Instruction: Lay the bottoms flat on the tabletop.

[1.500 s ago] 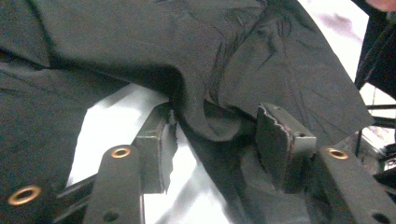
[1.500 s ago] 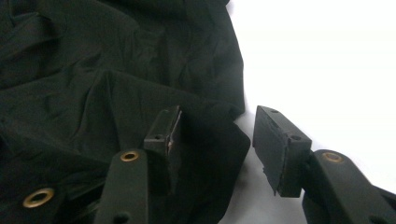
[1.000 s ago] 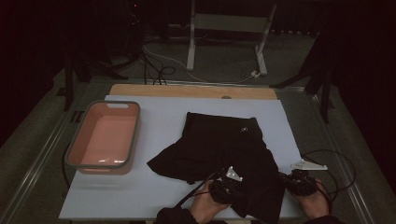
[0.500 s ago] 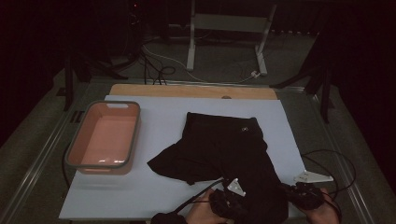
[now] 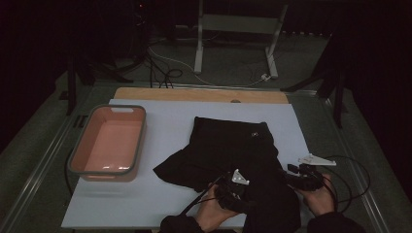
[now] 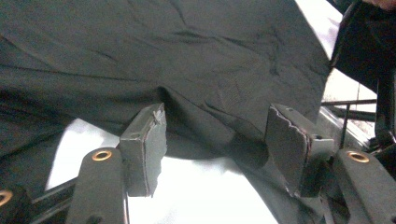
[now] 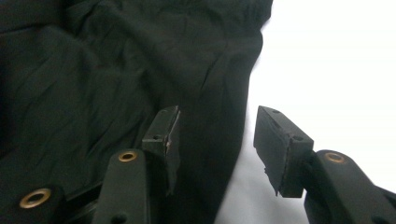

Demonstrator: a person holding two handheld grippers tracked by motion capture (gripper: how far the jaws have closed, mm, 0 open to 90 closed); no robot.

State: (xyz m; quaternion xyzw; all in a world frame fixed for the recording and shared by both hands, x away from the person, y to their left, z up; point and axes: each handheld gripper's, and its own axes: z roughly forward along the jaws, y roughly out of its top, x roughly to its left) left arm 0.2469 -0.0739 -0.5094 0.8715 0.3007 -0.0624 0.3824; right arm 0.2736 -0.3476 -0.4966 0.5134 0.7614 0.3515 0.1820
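Note:
A black garment (image 5: 233,141) lies spread on the white table (image 5: 160,194), its near part reaching the front edge. My left gripper (image 5: 232,188) rests on the garment's near middle, held by a hand. In the left gripper view its jaws (image 6: 215,121) stand open, having just been opening, with a fold of the black cloth (image 6: 187,56) loose between them. My right gripper (image 5: 297,175) sits at the garment's right edge. Its jaws (image 7: 217,123) have also just been opening and stand open over the cloth's edge (image 7: 93,70), with no pad pressing on it.
A pink tub (image 5: 77,165) with a grey rim stands at the table's left. A wooden strip (image 5: 194,94) runs along the far edge. Gripper cables (image 5: 352,170) loop off the right side. Beyond the table are floor cables and a metal stand (image 5: 233,29).
Both hands dipped toward the near edge half a second ago and have come back a little up the table. The garment lies much as before.

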